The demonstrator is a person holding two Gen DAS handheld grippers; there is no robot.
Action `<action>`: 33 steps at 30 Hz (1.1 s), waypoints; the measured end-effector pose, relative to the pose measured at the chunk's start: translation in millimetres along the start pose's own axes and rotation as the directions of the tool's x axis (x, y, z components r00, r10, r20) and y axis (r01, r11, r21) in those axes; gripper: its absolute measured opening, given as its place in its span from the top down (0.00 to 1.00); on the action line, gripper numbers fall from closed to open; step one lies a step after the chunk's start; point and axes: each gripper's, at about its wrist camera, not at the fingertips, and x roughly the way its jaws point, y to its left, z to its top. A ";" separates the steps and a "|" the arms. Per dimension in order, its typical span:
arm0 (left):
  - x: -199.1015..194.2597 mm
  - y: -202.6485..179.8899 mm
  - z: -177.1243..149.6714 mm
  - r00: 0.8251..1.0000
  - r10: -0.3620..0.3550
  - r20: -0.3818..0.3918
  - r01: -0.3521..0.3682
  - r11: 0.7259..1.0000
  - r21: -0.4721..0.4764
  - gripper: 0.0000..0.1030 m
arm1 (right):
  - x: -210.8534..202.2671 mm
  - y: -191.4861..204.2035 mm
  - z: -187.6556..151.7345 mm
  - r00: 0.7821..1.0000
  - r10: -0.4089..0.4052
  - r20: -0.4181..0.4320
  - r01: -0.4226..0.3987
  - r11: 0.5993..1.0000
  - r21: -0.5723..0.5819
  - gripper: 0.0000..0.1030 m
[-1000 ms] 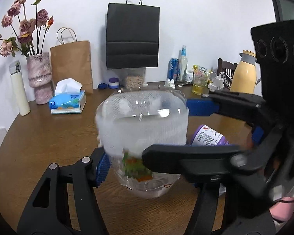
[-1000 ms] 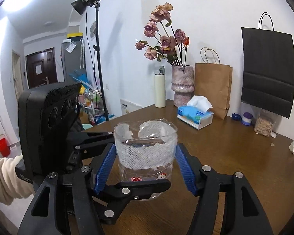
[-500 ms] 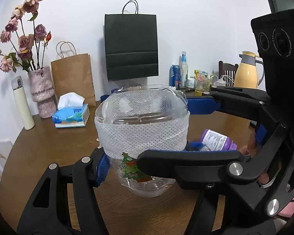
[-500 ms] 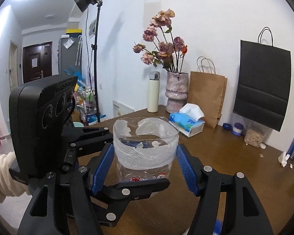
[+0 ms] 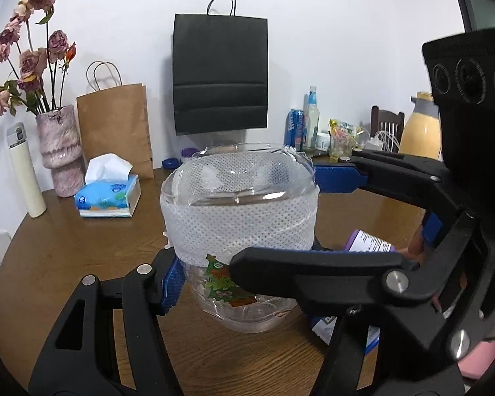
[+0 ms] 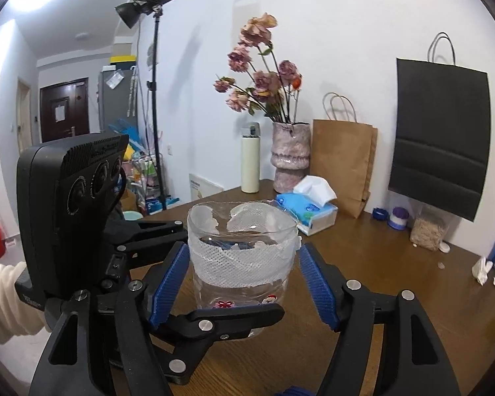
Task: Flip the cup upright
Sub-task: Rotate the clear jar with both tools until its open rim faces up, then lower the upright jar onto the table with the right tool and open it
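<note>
A clear plastic cup (image 5: pixel 241 224) with a white mesh band and Christmas stickers stands upright, mouth up, on the brown table (image 5: pixel 82 250). My left gripper (image 5: pixel 244 280) is shut on the cup low down; its right finger is hidden behind the other gripper. In the right wrist view the cup (image 6: pixel 242 257) sits between my right gripper's (image 6: pixel 244 283) blue pads (image 6: pixel 168 283), with a gap on the right side, so that gripper is open around it. The right gripper's black body (image 5: pixel 462 165) fills the right of the left wrist view.
A blue tissue box (image 5: pixel 107 194), a pink vase of dried roses (image 5: pixel 61 155), a cream flask (image 5: pixel 26 171), and brown and black paper bags stand at the back. A purple bottle (image 5: pixel 369 242) lies right of the cup. Cans and a yellow jug (image 5: pixel 422 132) are at the far right.
The cup has come down a little and now rests on the table. The right gripper's pads have spread away from the cup's right side.
</note>
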 end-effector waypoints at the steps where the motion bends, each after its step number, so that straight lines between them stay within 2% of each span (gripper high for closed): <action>1: 0.8 -2.3 -3.7 1.000 0.004 -0.007 -0.004 1.000 0.011 0.42 | 0.1 2.2 -1.6 1.000 -0.010 -0.001 0.010 1.000 -0.004 0.28; 5: 7.5 -4.4 -20.9 0.997 -0.030 -0.068 0.029 1.000 -0.008 0.41 | 4.8 6.1 -21.9 0.998 -0.035 -0.047 0.038 0.997 0.062 0.28; 6: 9.7 -5.5 -29.0 0.995 -0.041 -0.090 0.039 0.999 -0.015 0.39 | 7.3 7.6 -31.1 0.996 -0.039 -0.078 0.046 0.995 0.085 0.34; 7: 12.0 -7.1 -38.2 0.992 -0.042 -0.115 0.041 0.999 -0.013 0.38 | 7.8 9.2 -37.3 0.995 -0.044 -0.095 0.053 0.994 0.093 0.36; 10: 12.3 -13.9 -57.8 0.987 -0.060 -0.152 0.060 0.998 -0.002 0.34 | 6.2 16.1 -61.9 0.991 -0.053 -0.125 0.068 0.991 0.115 0.36; 11: 11.9 -16.7 -64.3 0.983 -0.058 -0.173 0.059 0.998 0.002 0.30 | 6.1 16.5 -67.8 0.990 -0.049 -0.134 0.066 0.990 0.125 0.36; 16: 4.5 -21.4 -79.8 0.974 -0.070 -0.216 0.065 0.997 -0.031 0.27 | -9.8 21.5 -78.3 0.994 -0.045 -0.099 0.059 0.989 0.138 0.36; 19: 2.3 -21.3 -80.5 0.973 -0.070 -0.218 0.061 0.997 -0.048 0.27 | -11.5 26.1 -79.8 0.995 -0.041 -0.090 0.053 0.991 0.125 0.34; 21: 3.2 -20.5 -79.9 0.973 -0.061 -0.222 0.050 0.997 -0.055 0.23 | -10.1 26.6 -78.2 0.994 -0.045 -0.099 0.057 0.991 0.119 0.33; 25: 2.6 -20.3 -75.3 0.972 -0.040 -0.233 0.024 0.997 -0.069 0.20 | -8.4 21.2 -72.9 0.993 -0.021 -0.117 0.039 0.987 0.158 0.32; 27: -4.5 -19.3 -73.5 0.976 -0.028 -0.214 0.013 0.997 -0.074 0.13 | -18.2 17.5 -68.9 0.996 -0.002 -0.089 0.019 0.980 0.197 0.21; 28: -10.6 -18.7 -72.2 0.979 -0.024 -0.201 0.008 0.997 -0.079 0.11 | -25.8 15.4 -67.1 0.998 0.003 -0.069 0.013 0.975 0.220 0.20; 30: -23.9 -16.7 -70.1 0.985 -0.012 -0.170 -0.004 0.995 -0.096 0.02 | -39.7 12.4 -65.6 0.999 0.011 -0.049 0.002 0.967 0.254 0.19; 33: -53.1 -11.7 -65.6 0.994 0.023 -0.109 -0.038 0.990 -0.138 0.00 | -69.5 3.5 -66.4 0.998 -0.044 -0.045 0.056 0.951 0.304 0.19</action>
